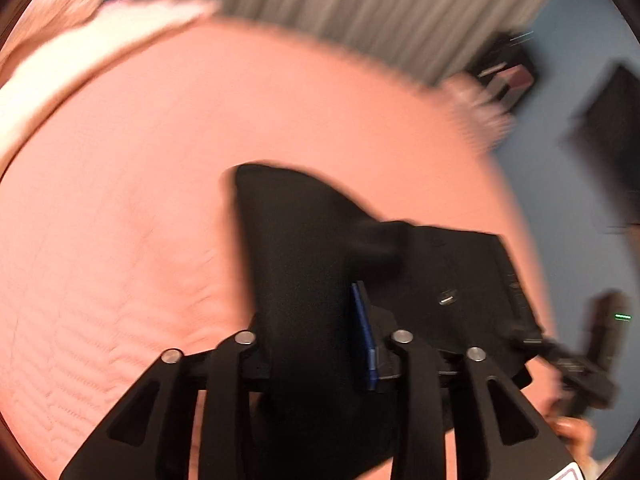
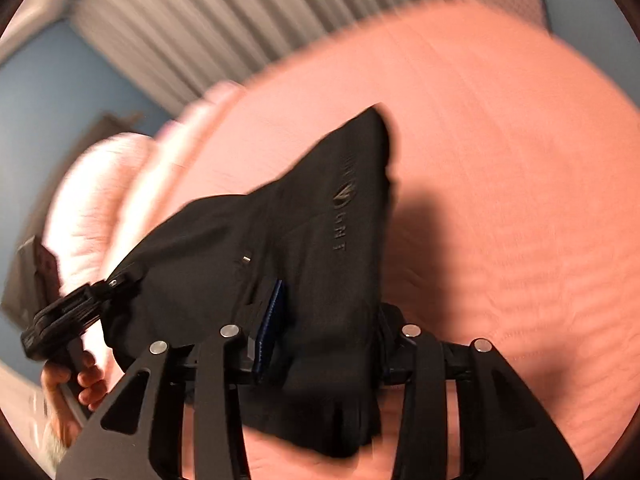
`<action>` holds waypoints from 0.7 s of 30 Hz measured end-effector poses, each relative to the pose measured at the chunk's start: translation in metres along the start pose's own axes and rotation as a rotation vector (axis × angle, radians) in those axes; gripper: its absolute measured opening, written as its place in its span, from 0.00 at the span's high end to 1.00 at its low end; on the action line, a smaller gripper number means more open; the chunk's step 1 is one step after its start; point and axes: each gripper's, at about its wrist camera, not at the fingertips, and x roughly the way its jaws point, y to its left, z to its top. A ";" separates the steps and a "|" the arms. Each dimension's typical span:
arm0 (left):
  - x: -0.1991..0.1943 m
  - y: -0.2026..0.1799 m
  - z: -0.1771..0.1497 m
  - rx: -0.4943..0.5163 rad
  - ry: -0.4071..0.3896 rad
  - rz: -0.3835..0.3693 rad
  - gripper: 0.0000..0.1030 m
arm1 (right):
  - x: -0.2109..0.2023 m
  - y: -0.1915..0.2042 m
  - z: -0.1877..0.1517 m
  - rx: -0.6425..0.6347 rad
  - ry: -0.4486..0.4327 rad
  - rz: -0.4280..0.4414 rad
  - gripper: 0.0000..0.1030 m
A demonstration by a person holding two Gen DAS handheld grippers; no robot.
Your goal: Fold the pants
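Observation:
The black pants [image 1: 304, 240] hang stretched between my two grippers above a pink bedspread [image 1: 120, 200]. My left gripper [image 1: 316, 344] is shut on one end of the waistband; cloth drapes over its left finger, and a blue pad [image 1: 366, 336] shows on the right one. My right gripper [image 2: 320, 332] is shut on the other end of the pants [image 2: 320, 208], which carry a grey logo [image 2: 344, 194]. Each gripper shows in the other's view: the right one [image 1: 536, 340] and the left one [image 2: 116, 282], both clamped on cloth.
The pink bedspread [image 2: 500, 140] fills most of both views. White pillows [image 1: 80, 48] lie at the bed's far end. Grey curtains [image 1: 340, 12] hang behind the bed. A blue wall [image 1: 560, 184] and dark furniture [image 1: 504, 68] stand beside it.

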 end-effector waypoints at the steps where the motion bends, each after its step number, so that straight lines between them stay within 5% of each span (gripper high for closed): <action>1: 0.017 0.015 -0.007 -0.028 0.056 0.043 0.66 | 0.002 -0.010 -0.006 0.013 0.000 -0.029 0.63; 2: 0.025 0.030 -0.015 -0.064 0.083 0.039 0.63 | -0.002 -0.020 -0.013 0.032 -0.023 0.002 0.62; 4: 0.007 0.061 -0.029 -0.138 0.001 -0.012 0.56 | -0.027 -0.029 -0.026 0.017 -0.094 -0.018 0.62; 6: -0.024 0.078 -0.032 -0.130 -0.086 0.096 0.57 | -0.053 -0.016 -0.029 -0.100 -0.165 -0.077 0.62; 8: -0.051 0.073 -0.024 -0.069 -0.168 0.212 0.57 | -0.067 0.009 -0.021 -0.173 -0.214 -0.044 0.62; 10: -0.067 0.049 -0.002 0.005 -0.200 0.201 0.55 | -0.064 0.050 -0.001 -0.234 -0.222 0.028 0.62; 11: -0.066 0.038 0.009 0.024 -0.191 0.179 0.50 | -0.055 0.067 0.009 -0.245 -0.203 0.068 0.62; 13: -0.050 0.006 0.037 0.048 -0.173 0.098 0.24 | -0.025 0.091 0.027 -0.218 -0.137 0.191 0.62; 15: -0.012 -0.016 0.061 0.067 -0.112 0.056 0.23 | 0.015 0.109 0.043 -0.185 -0.059 0.214 0.62; 17: 0.046 -0.023 0.074 0.072 0.039 0.128 0.23 | 0.050 0.113 0.046 -0.173 0.003 0.181 0.63; 19: 0.081 -0.001 0.081 0.061 0.100 0.214 0.20 | 0.071 0.092 0.049 -0.177 0.010 0.055 0.64; 20: 0.090 0.020 0.085 0.016 0.087 0.203 0.20 | 0.071 0.066 0.044 -0.152 -0.009 0.028 0.70; 21: 0.090 0.039 0.090 -0.053 0.066 0.118 0.20 | 0.072 0.031 0.045 -0.060 -0.014 0.077 1.00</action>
